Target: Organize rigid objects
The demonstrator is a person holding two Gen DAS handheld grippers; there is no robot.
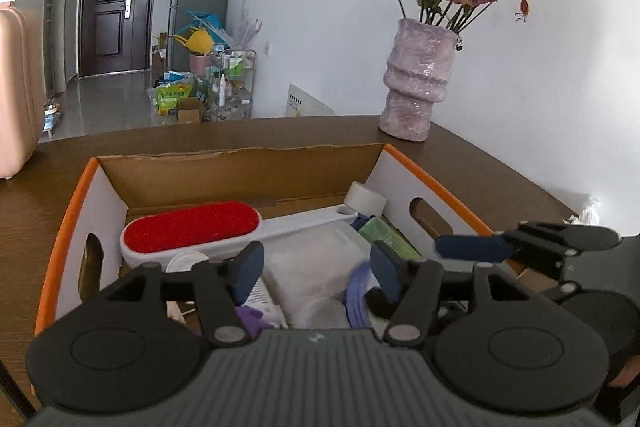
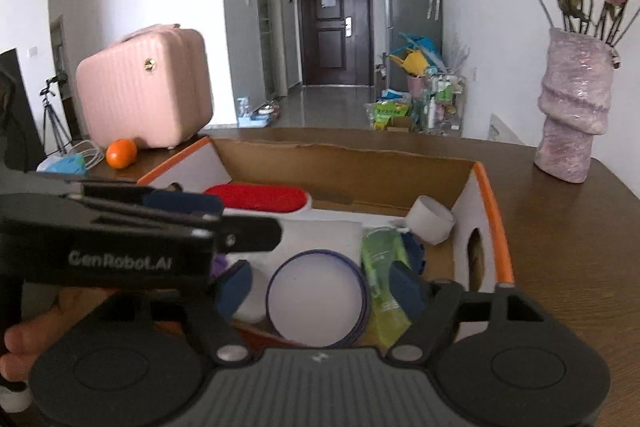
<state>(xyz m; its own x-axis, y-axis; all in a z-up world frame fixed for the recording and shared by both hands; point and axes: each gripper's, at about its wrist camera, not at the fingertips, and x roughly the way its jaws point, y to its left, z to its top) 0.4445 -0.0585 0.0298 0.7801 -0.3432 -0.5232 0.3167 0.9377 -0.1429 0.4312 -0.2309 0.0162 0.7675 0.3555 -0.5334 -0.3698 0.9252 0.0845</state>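
Observation:
An orange-rimmed cardboard box stands on the brown table. It holds a red-padded white lint brush, a white tape roll, a green packet, a white container and a purple-rimmed white lid. My left gripper is open over the box, empty. My right gripper is open with its fingers either side of the lid, not gripping it. Each gripper shows in the other's view: the right one, the left one.
A pink-purple vase of dried roses stands on the table at the back right. A pink case, an orange and cables lie to the left. White crumpled paper lies at the right edge.

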